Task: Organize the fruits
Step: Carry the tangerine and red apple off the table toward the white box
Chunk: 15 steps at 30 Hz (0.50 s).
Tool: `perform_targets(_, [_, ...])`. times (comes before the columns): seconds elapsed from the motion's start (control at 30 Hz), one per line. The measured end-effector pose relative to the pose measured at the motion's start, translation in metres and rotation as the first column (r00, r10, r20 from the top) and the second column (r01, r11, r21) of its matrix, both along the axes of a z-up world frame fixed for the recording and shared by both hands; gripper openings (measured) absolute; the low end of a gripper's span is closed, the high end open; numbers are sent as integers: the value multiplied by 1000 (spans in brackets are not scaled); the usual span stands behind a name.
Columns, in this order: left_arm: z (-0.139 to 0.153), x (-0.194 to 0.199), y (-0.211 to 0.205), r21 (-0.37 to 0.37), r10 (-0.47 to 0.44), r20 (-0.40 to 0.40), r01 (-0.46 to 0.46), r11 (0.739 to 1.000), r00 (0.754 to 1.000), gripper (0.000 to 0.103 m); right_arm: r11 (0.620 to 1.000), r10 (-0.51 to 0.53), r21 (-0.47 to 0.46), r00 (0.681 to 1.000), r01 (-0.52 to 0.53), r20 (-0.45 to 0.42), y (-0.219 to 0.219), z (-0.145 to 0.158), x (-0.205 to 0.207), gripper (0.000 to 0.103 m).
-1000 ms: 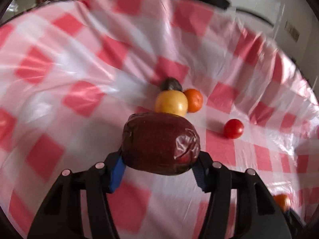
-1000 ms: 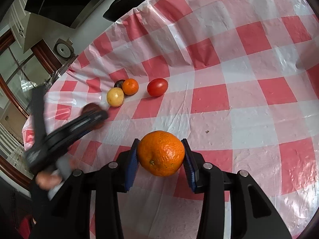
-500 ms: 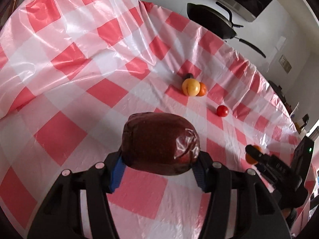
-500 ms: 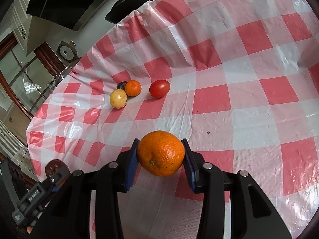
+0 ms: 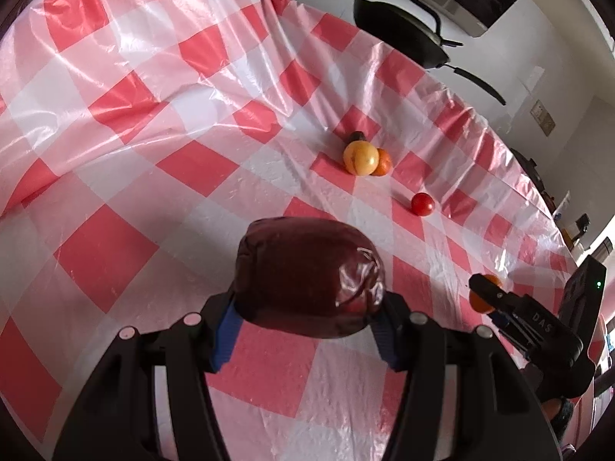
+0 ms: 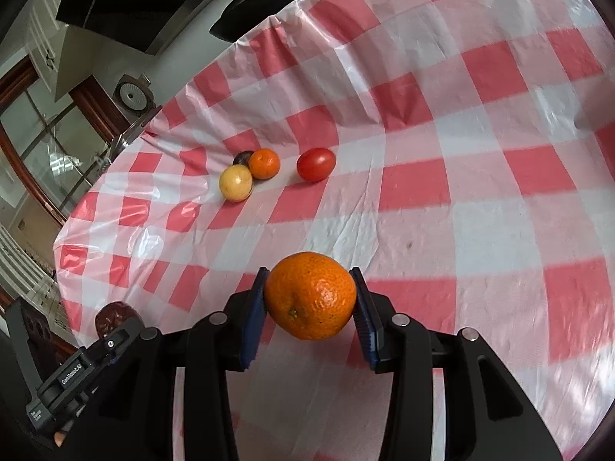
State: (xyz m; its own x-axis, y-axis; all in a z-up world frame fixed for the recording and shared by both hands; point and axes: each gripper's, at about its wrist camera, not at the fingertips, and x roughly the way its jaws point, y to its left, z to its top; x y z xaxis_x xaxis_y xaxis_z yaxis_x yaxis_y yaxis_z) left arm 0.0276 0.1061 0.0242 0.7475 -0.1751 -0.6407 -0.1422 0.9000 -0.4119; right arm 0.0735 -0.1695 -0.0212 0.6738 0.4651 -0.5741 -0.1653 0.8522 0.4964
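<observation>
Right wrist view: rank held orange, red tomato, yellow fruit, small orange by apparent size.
1. Held orange, largest by far, though nearest the camera in the right gripper.
2. Red tomato and yellow fruit: look alike, unranked.
3. Small orange, slightly smaller, partly overlapped.

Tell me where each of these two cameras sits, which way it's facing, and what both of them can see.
Left wrist: sits behind the left gripper, looking down across the checked tablecloth; its fingers clamp a dark red fruit; the right gripper shows at right.
Right wrist: sits behind the right gripper, its fingers clamping an orange; the left gripper shows lower left.
Shared: the yellow fruit, small orange, red tomato, both held fruits, a dark pan.
</observation>
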Motion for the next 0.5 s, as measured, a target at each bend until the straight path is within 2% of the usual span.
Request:
perform_targets(0.17, [3,-24,12,-11,-6,27,6,1000,1000,58,998,57,23,997,-56,-51,24,-5,-32,41])
perform_targets(0.27, [7,-54,22,-22,-16,68,17,1000,998,58,993,113,26,991,-111,-70,43,-7,-52,41])
perform_targets(0.4, [10,-96,38,-9,-11,85,12,1000,996,58,981,193,-21,979,-195,-68,77,-6,-80,41])
perform_targets(0.5, [13,-123,53,5,9,97,-10,1000,995,58,957,282,-53,958,-285,-53,109,-5,-107,41])
